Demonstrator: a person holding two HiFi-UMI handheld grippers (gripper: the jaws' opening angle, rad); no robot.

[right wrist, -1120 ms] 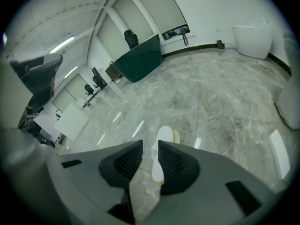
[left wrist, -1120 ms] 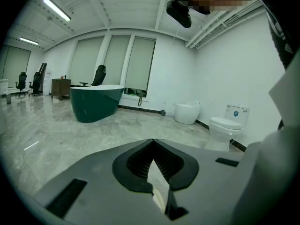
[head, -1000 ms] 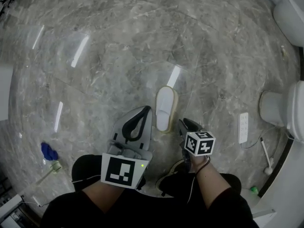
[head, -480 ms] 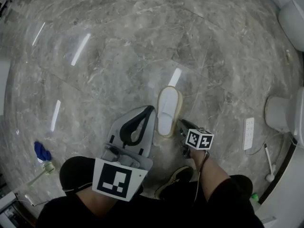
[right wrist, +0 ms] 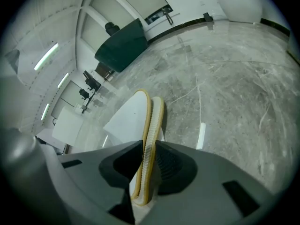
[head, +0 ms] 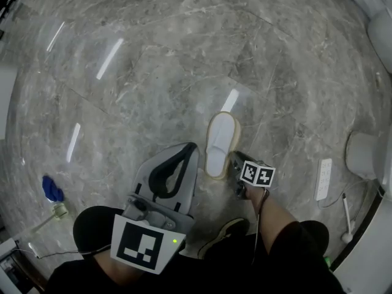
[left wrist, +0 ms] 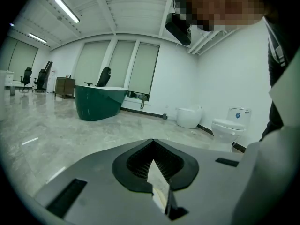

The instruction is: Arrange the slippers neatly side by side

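Marble floor (head: 153, 72), green bathtub (left wrist: 96, 104) beyond; right gripper (right wrist: 149, 146) pinches slippers (right wrist: 150, 111), left gripper (left wrist: 152, 143) fully closed.

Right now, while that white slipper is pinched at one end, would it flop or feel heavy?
Probably light: the slipper looks thin, a flat sole with a cream rim. Likely fairly stiff: it extends straight from the right gripper without visible drooping. Flat, so unlikely to roll.

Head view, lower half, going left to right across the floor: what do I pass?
blue object → left gripper → slipper → white power strip → toilet
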